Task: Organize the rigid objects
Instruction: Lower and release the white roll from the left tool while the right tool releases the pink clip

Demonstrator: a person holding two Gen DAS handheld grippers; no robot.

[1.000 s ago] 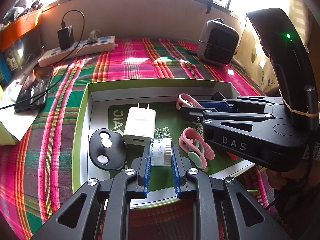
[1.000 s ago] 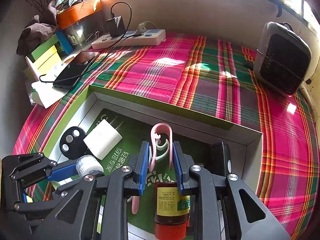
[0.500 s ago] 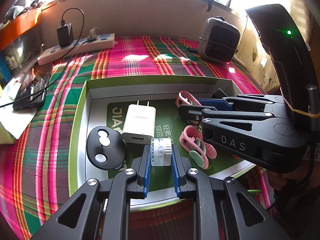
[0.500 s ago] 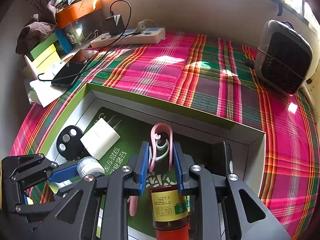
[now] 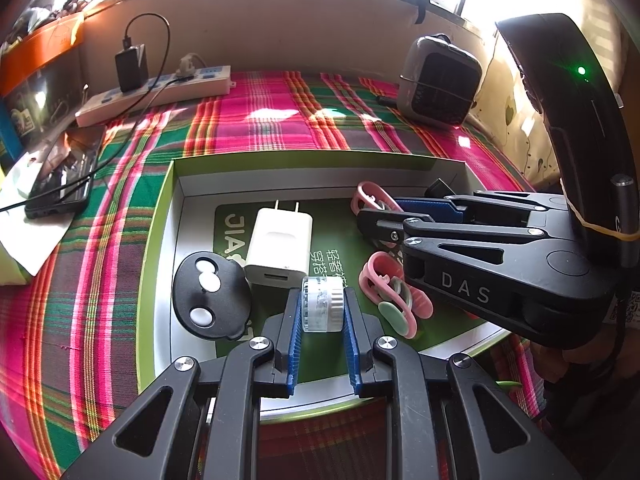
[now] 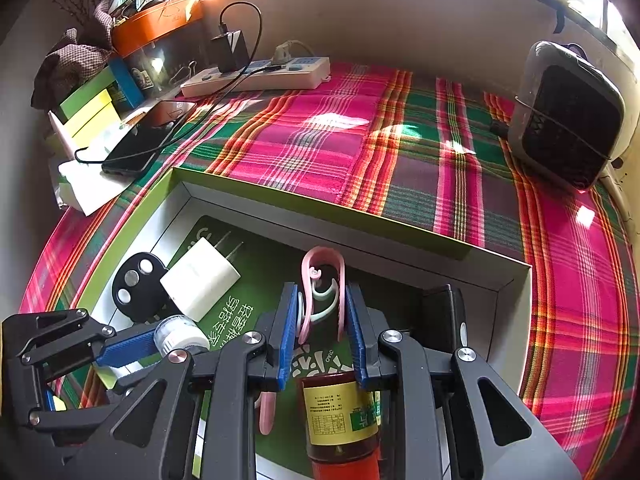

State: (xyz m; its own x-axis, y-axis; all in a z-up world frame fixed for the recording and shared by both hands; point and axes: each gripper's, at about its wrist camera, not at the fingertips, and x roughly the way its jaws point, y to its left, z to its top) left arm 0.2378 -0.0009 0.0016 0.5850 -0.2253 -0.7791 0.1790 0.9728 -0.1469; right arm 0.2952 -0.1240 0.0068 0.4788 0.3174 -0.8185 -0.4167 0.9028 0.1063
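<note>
Grippers are both loaded and both sit over the green box [image 5: 160,216], which lies on the plaid cloth [image 6: 320,148]. The left gripper [image 5: 322,312] is closed on a small clear jar with a ribbed white cap [image 5: 322,309], pinched between its blue pads just in front of the white charger [image 5: 280,246] and beside the black key fob [image 5: 210,294]. The right gripper [image 6: 322,316] is closed on a pink clip [image 6: 324,280], held over the far middle of the box floor, near a black block [image 6: 442,316] by the right wall.

Over the last second little has changed in either grip: jar and clip sit between the same pads as before. What has shifted is the view. The box and its contents have slid slightly away and down in both cameras, and the bottle with the yellow label [image 6: 340,412] now shows more of itself under the right gripper. That reads as both grippers lifting or drawing back a little while carrying their loads.

For the task, this suggests two items are in transit at once, not yet placed. A second pink and green clip [image 5: 394,296] lies loose on the box floor between the two grippers. Whether jar and clip are going into the box or out of it cannot be told from these views.
</note>
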